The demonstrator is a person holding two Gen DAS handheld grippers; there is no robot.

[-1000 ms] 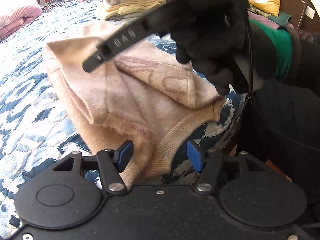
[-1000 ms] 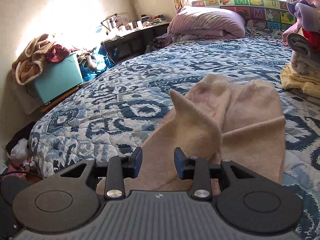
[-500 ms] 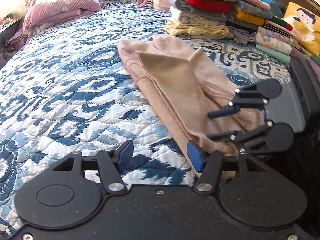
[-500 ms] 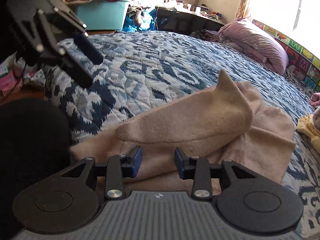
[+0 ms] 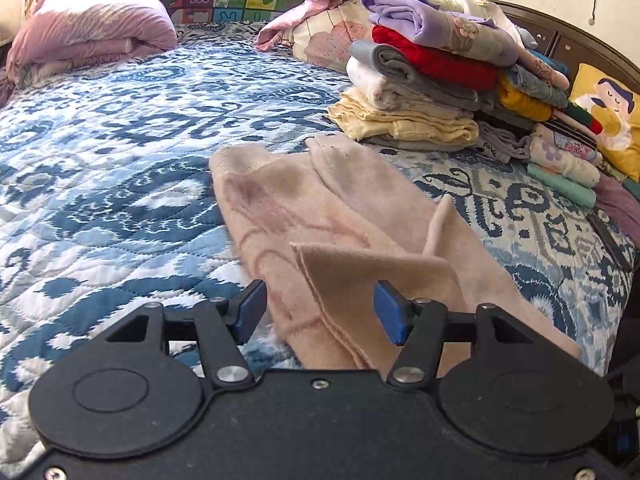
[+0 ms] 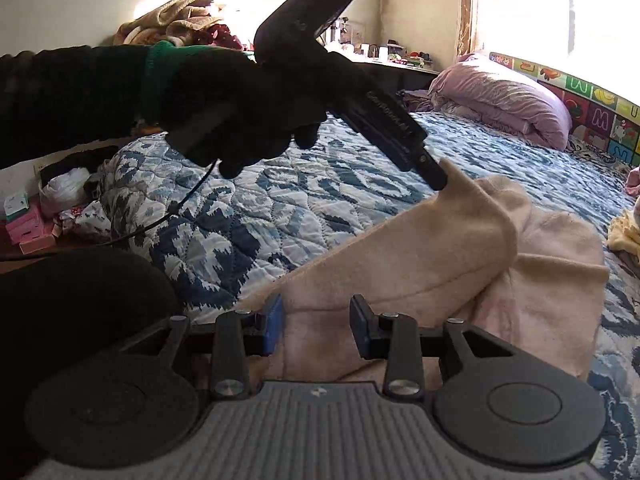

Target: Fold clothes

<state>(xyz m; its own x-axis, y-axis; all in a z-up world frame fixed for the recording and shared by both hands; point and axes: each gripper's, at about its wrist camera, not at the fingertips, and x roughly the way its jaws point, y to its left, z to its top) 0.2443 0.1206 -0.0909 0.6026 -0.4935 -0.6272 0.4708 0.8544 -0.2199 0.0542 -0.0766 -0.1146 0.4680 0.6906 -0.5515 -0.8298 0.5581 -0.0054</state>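
Observation:
A beige knit sweater [image 5: 352, 208] lies partly folded on the blue patterned quilt [image 5: 100, 160]. One flap is turned over and stands up in a pointed corner [image 5: 446, 204]. My left gripper [image 5: 320, 312] is open and straddles the near edge of that flap without the pads pressing on it. In the right wrist view a black-gloved hand [image 6: 240, 108] holds the left gripper [image 6: 434, 178], its tip right beside the raised corner of the sweater [image 6: 460, 264]. My right gripper [image 6: 317, 330] is open over the sweater's near end, with the cloth lying loose between its fingers.
A tall pile of folded clothes [image 5: 440, 80] stands at the back right, by a yellow cushion [image 5: 608, 116] and a dark headboard. A pink duvet [image 5: 88, 36] lies at the far end of the bed. Floor clutter [image 6: 40, 216] sits beyond the bed's left edge.
The left gripper swung away from the right hand and across the bed until it was over the folded flap. In the right view it rose from the left edge to the flap's raised corner. The right gripper rolled.

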